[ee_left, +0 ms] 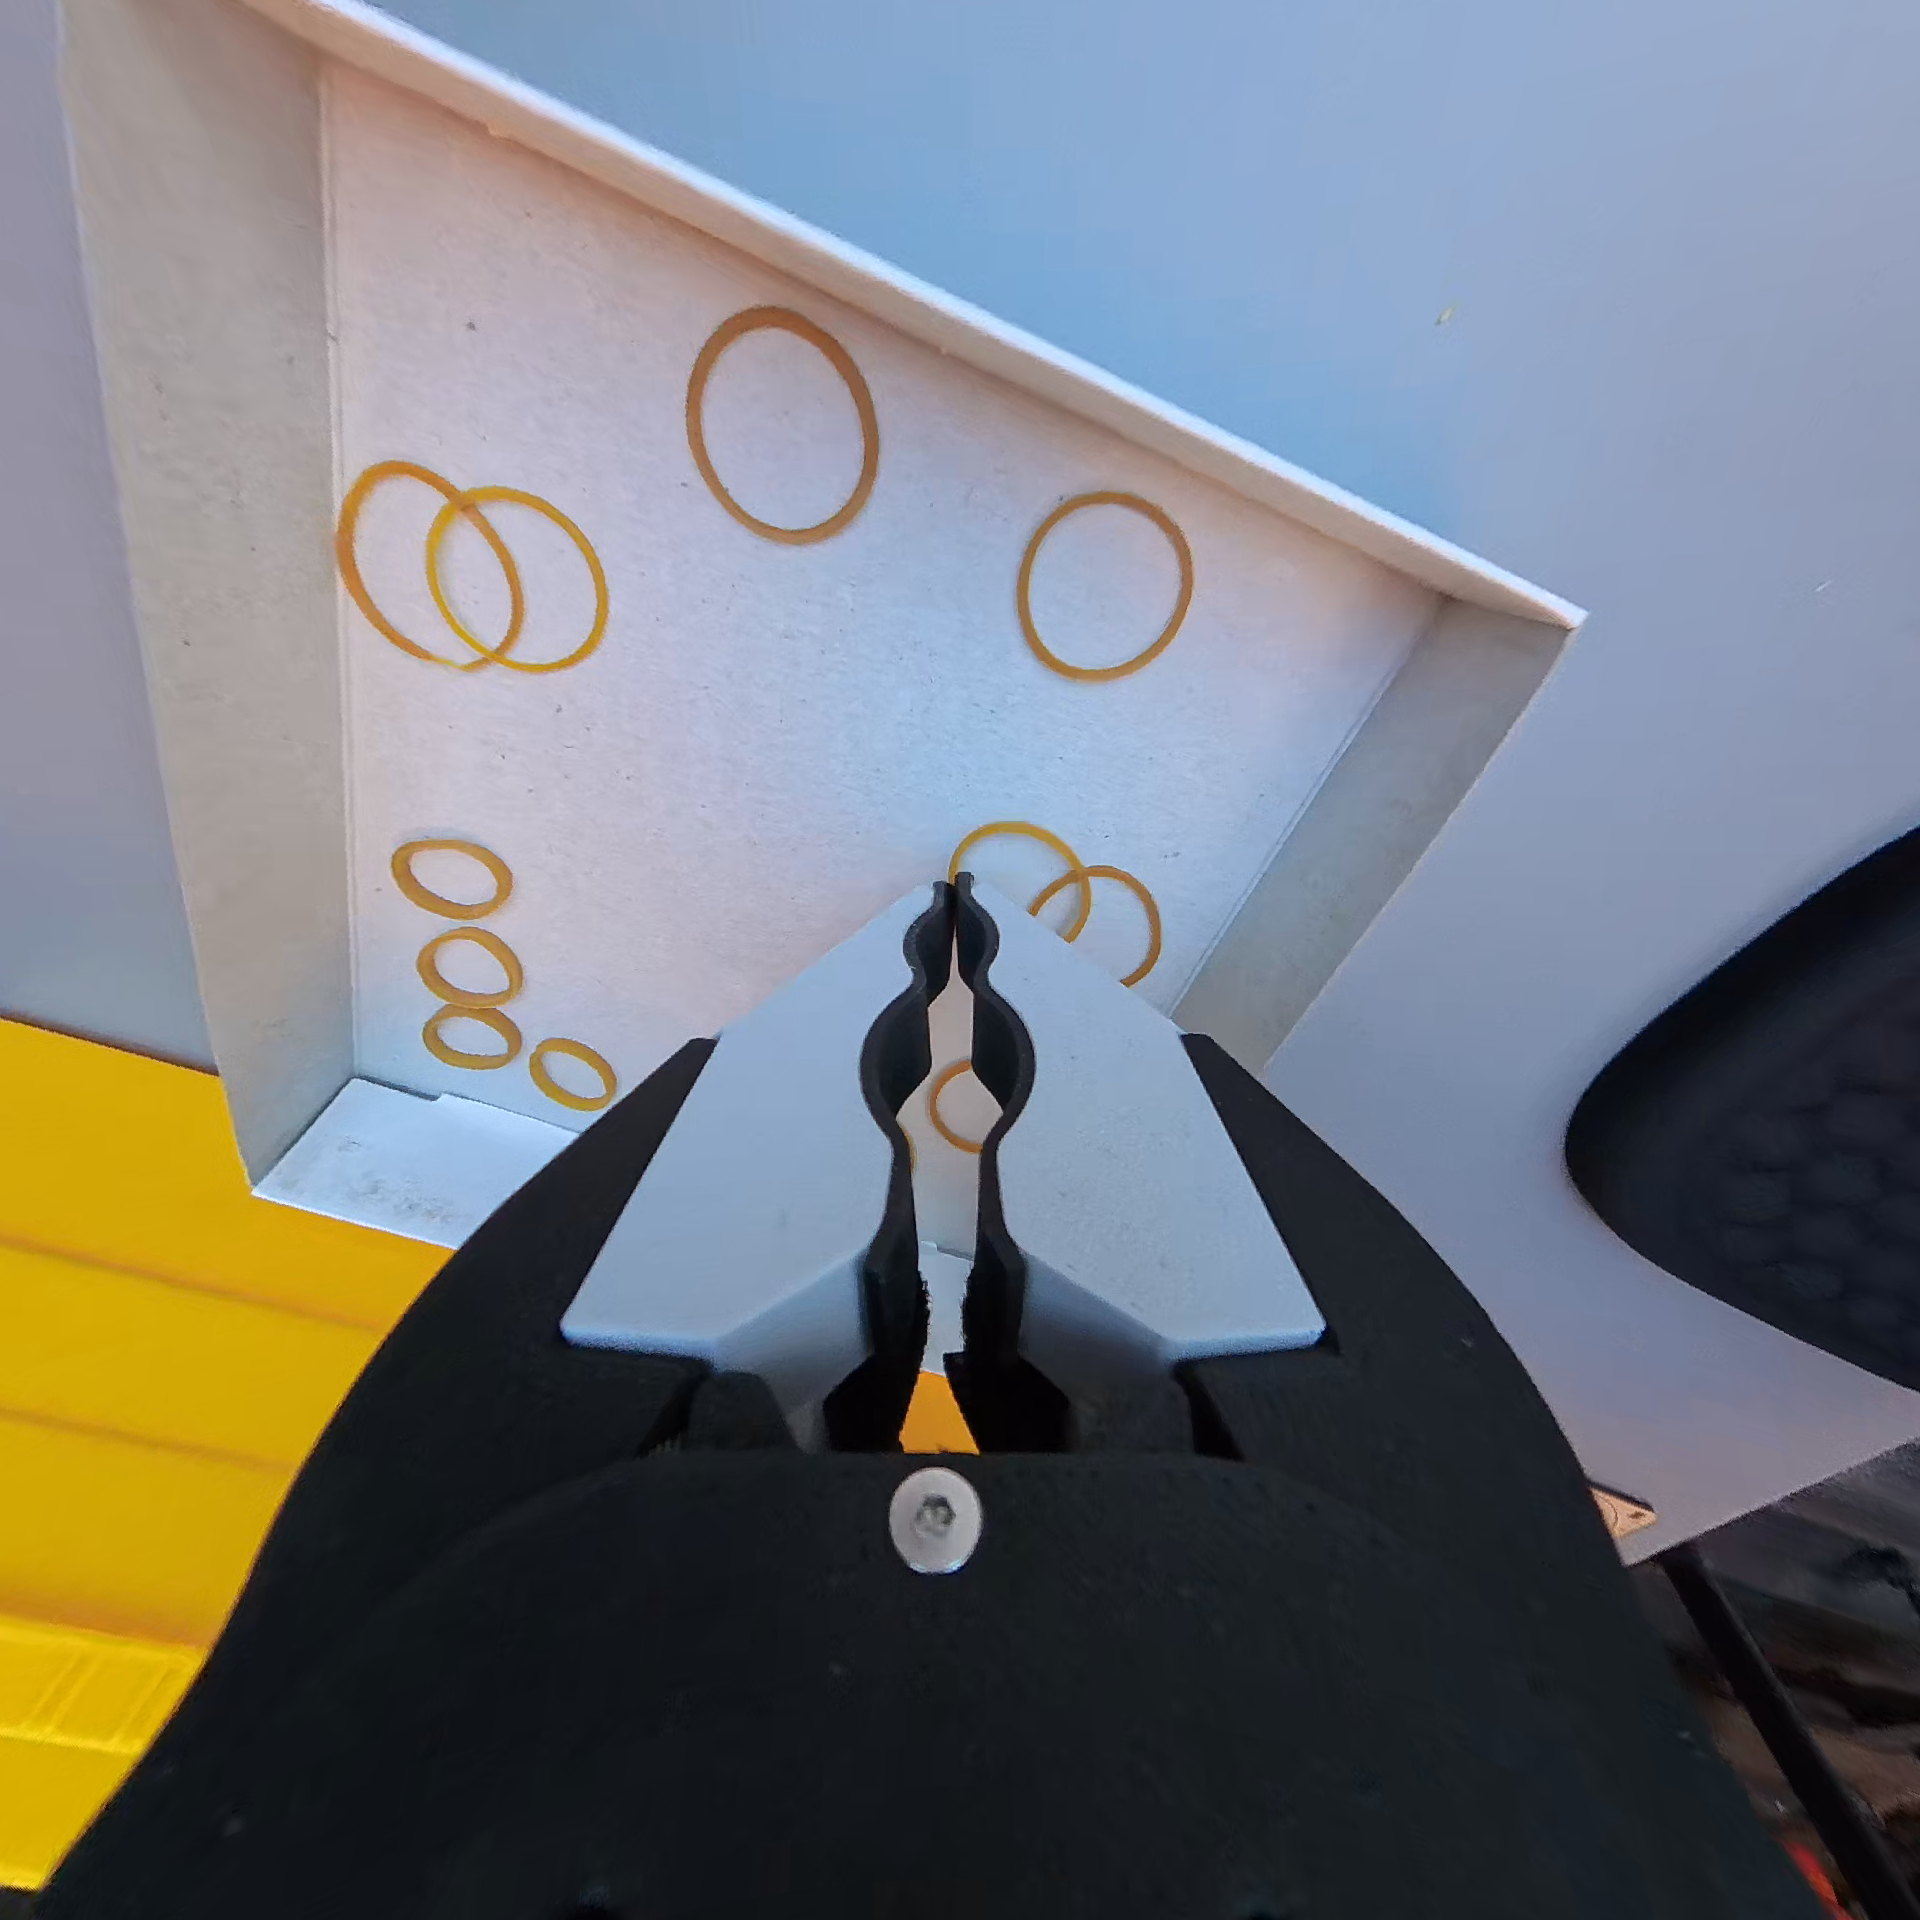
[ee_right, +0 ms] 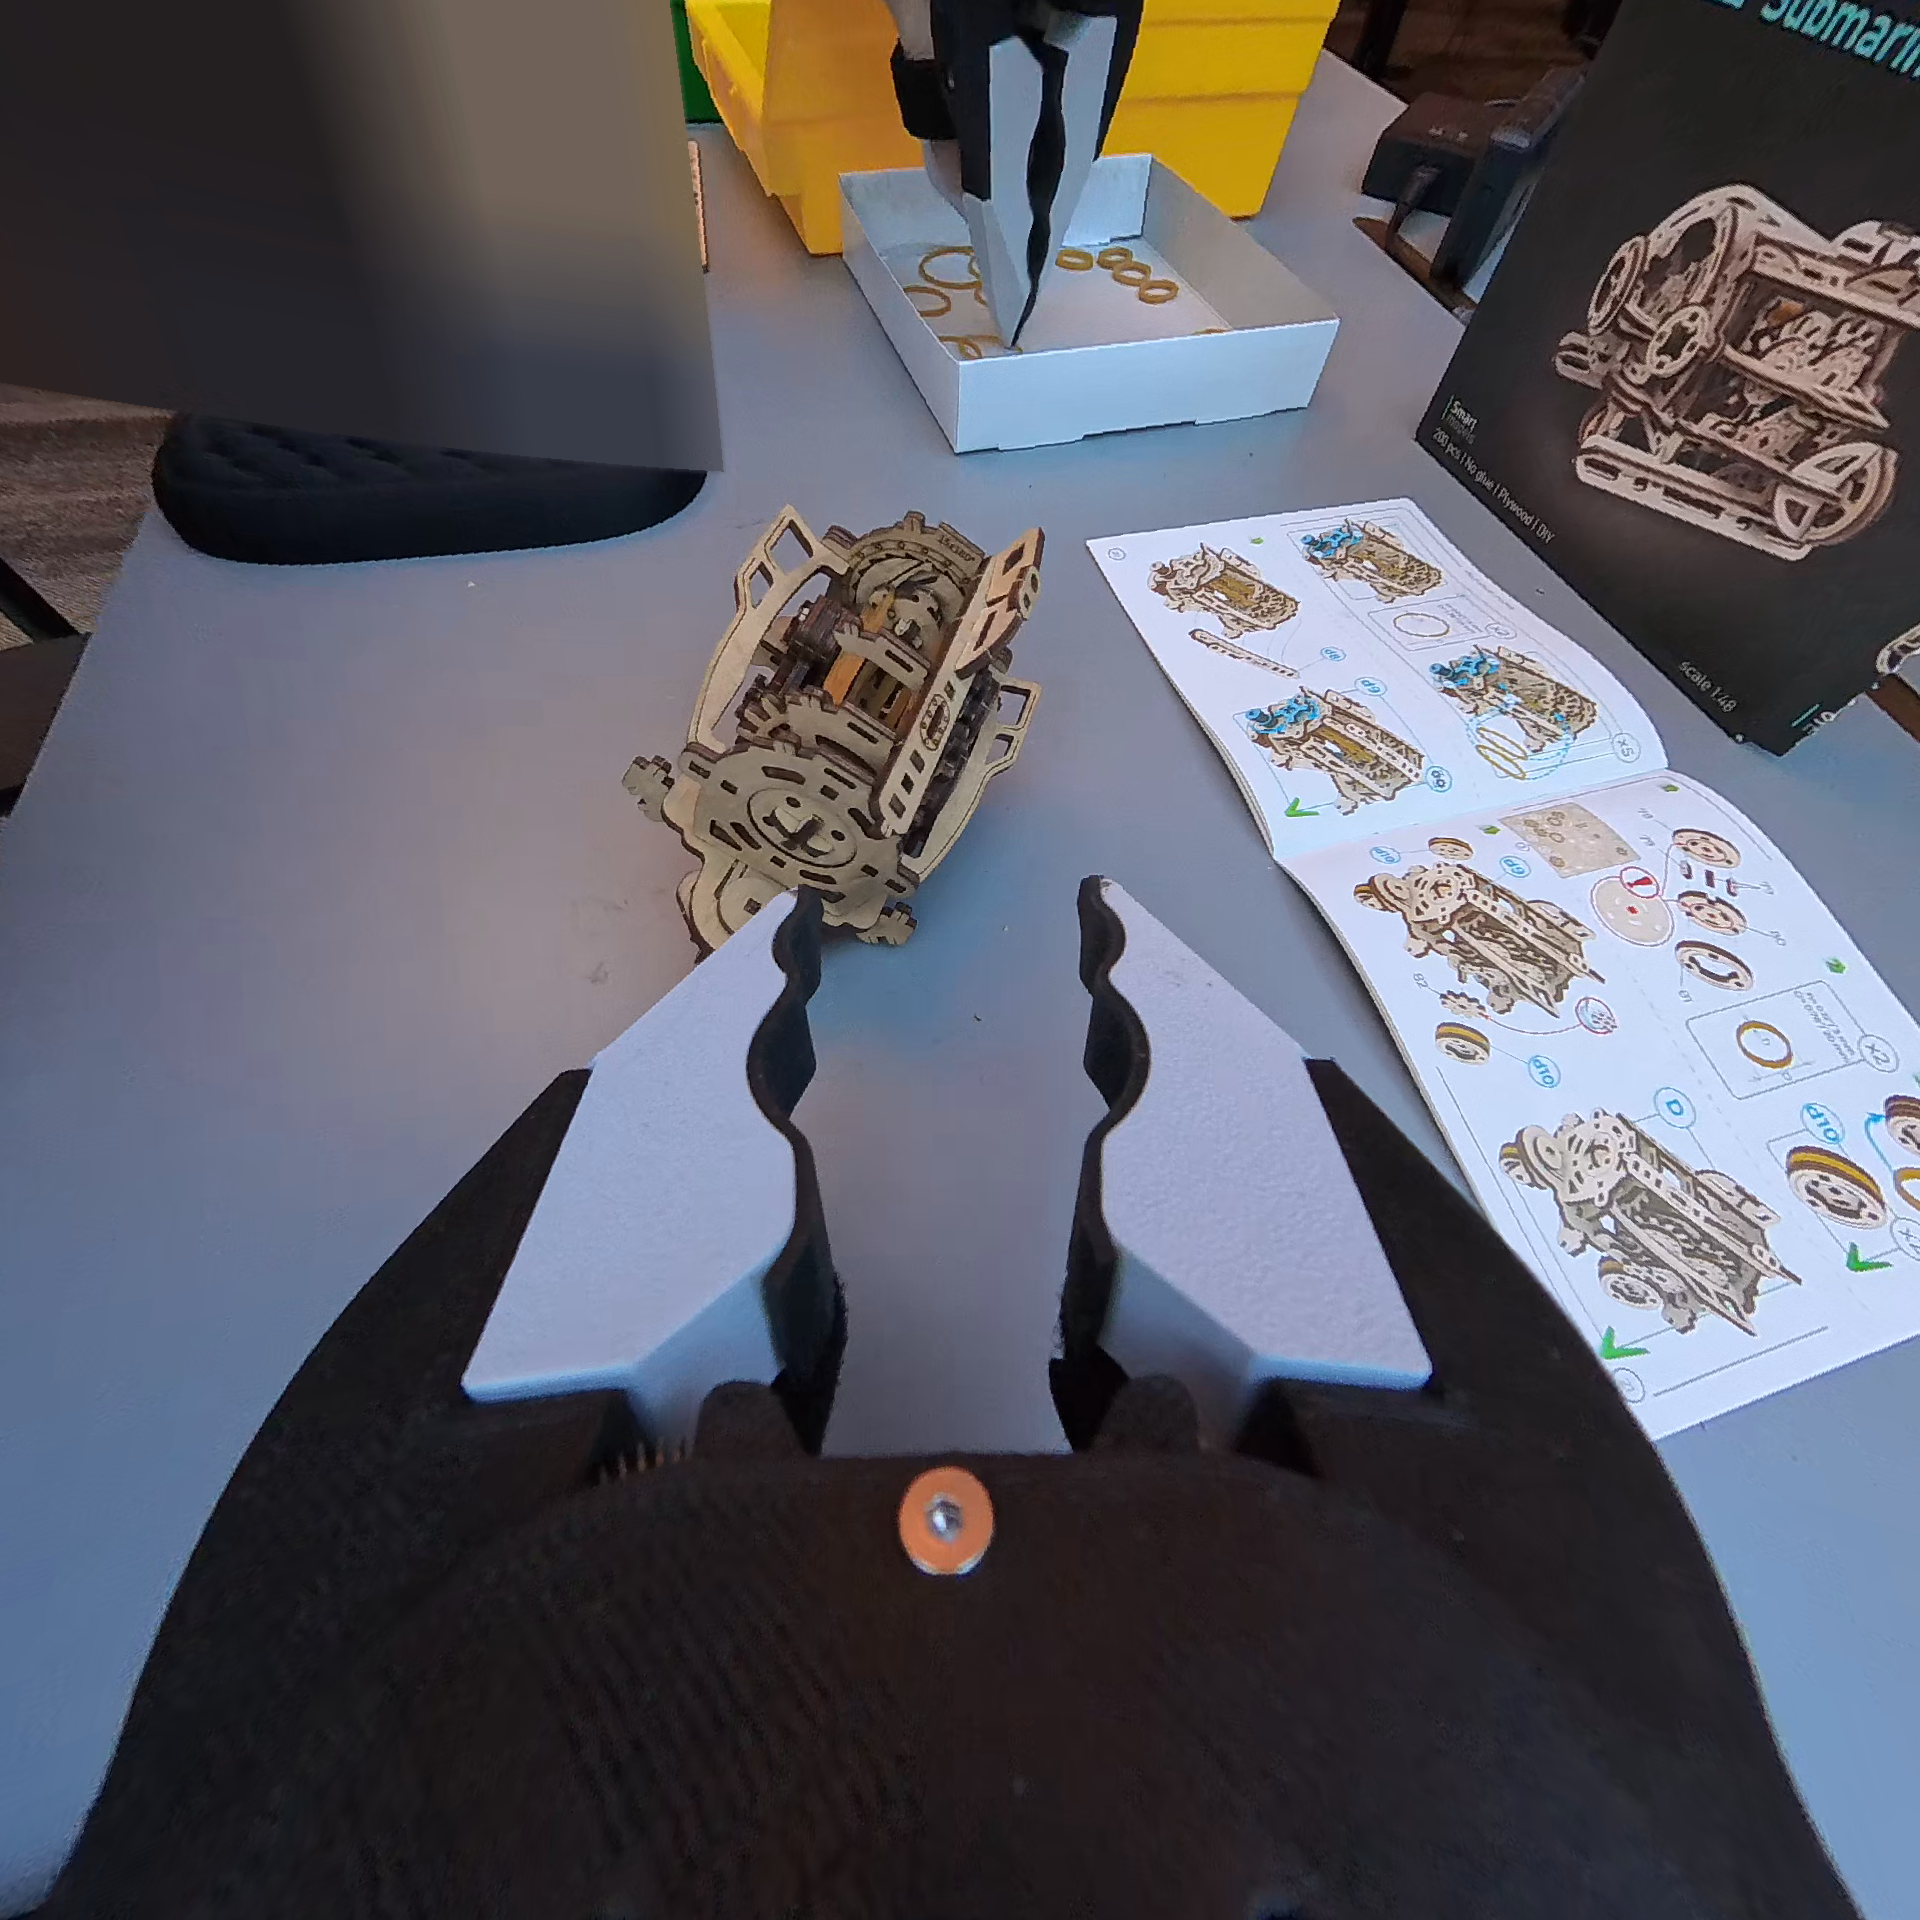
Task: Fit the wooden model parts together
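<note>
The left gripper (ee_left: pixel 957 885) points down into a shallow white cardboard tray (ee_left: pixel 1475 665), its fingertips pressed together at the tray floor. Whether a band is pinched between them cannot be determined. Yellow-brown rubber bands (ee_left: pixel 781 424) lie scattered on the tray floor ahead of and on both sides of the tips; two overlapping bands (ee_left: pixel 1103 914) lie just right of the tips. A yellow bin (ee_left: pixel 125 1351) sits behind and left of this gripper.

The right gripper (ee_right: pixel 945 899) is released, its jaws spread wide above the grey table (ee_right: pixel 312 831) with nothing between them. The wooden model (ee_right: pixel 842 727) lies on the table just ahead of the left fingertip, tipped on its side. It is a partly built, pale laser-cut plywood assembly: slotted plates, a round dial face, gears and darker inner parts visible through the open frame. To the right of this gripper lies an open instruction booklet (ee_right: pixel 1455 894); farther ahead and right stands the dark product box (ee_right: pixel 1714 343). The tray (ee_right: pixel 1143 384) is well ahead, beyond the model.
</note>
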`<state>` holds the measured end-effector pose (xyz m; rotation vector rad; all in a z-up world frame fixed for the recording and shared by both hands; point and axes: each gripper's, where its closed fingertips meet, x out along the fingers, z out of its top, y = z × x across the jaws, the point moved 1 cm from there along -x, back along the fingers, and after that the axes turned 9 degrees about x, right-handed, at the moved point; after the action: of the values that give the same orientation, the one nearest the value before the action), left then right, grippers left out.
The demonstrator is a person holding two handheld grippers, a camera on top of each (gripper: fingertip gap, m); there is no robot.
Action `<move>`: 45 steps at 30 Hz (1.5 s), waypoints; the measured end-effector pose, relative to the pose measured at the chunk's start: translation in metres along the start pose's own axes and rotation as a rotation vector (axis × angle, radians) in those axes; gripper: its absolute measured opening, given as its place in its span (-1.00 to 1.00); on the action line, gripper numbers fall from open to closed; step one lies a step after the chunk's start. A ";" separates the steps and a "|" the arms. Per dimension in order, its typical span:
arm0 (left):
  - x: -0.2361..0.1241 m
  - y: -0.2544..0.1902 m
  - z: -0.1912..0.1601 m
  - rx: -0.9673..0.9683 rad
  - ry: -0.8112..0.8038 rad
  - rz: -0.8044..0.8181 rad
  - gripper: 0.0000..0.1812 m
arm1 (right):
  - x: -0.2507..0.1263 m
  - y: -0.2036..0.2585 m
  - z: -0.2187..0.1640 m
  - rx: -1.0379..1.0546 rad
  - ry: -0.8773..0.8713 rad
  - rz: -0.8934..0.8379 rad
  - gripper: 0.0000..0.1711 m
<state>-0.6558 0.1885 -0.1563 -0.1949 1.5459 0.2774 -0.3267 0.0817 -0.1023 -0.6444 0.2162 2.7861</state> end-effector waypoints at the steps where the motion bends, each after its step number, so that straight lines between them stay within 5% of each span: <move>1: -0.005 0.001 0.003 0.002 -0.022 0.015 -1.00 | 0.000 0.000 0.001 -0.002 -0.003 0.000 -0.42; 12: -0.063 -0.009 0.033 -0.004 -0.241 0.142 -1.00 | -0.006 0.002 0.014 -0.005 -0.067 -0.005 -0.42; 23: -0.135 -0.094 0.117 0.031 -0.673 0.244 -1.00 | -0.026 0.002 0.061 0.133 -0.246 -0.055 -0.42; 29: -0.134 -0.155 0.143 -0.074 -0.962 0.220 -1.00 | -0.022 0.051 0.076 0.218 -0.281 -0.058 -0.50; 36: -0.125 -0.194 0.153 -0.197 -1.119 0.164 -1.00 | 0.016 0.082 0.094 0.199 -0.302 -0.119 -0.54; 45: -0.099 -0.205 0.132 -0.104 -1.003 0.249 -0.91 | 0.002 0.080 0.079 0.084 -0.235 -0.164 -0.55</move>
<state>-0.4692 0.0264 -0.0649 0.0646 0.5552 0.5514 -0.3839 0.0225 -0.0263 -0.2966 0.2203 2.6488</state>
